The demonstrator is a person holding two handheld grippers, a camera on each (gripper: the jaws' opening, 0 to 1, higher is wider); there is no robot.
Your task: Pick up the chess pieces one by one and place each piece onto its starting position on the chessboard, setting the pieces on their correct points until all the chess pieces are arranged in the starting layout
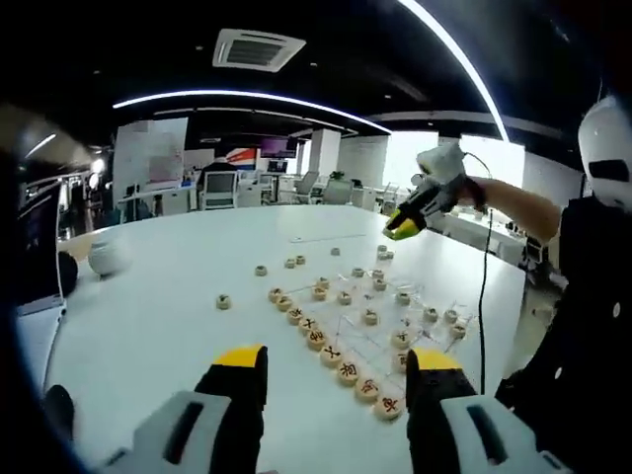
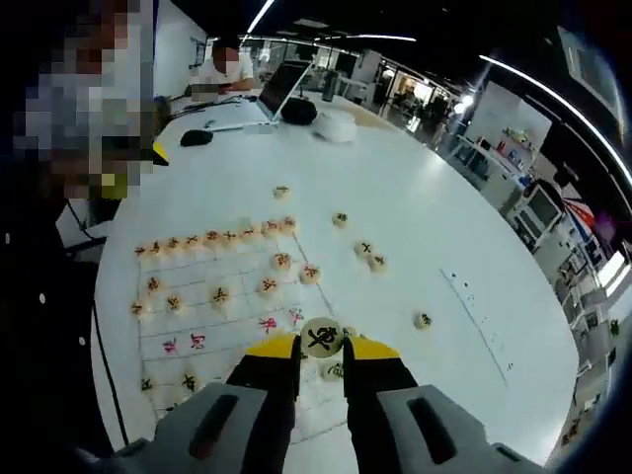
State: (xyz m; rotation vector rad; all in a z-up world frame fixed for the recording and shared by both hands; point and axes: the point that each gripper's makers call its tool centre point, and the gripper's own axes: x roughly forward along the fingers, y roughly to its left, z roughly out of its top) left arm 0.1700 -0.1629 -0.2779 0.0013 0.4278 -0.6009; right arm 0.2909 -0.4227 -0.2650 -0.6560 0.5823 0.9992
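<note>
Round wooden chess pieces with black or red characters lie on a pale, thin-lined chessboard (image 2: 197, 316) on a white table. One edge of the board carries a full row of pieces (image 2: 212, 237), the same row (image 1: 336, 355) running toward my left gripper. More pieces sit on inner points. My right gripper (image 2: 322, 348) is shut on a black-character piece (image 2: 322, 337), held above the board's near side. In the left gripper view the right gripper (image 1: 405, 225) hangs in the air over the far side of the board (image 1: 395, 316). My left gripper (image 1: 338, 367) is open and empty, low beside the row.
Loose pieces (image 2: 370, 255) lie scattered on the bare table (image 2: 444, 227) beyond the board, also seen as loose pieces (image 1: 261, 270). A laptop (image 2: 281, 87), a white rounded object (image 2: 334, 123) and a black mouse (image 2: 196, 137) sit at the far edge. A person (image 1: 583, 286) stands by the board.
</note>
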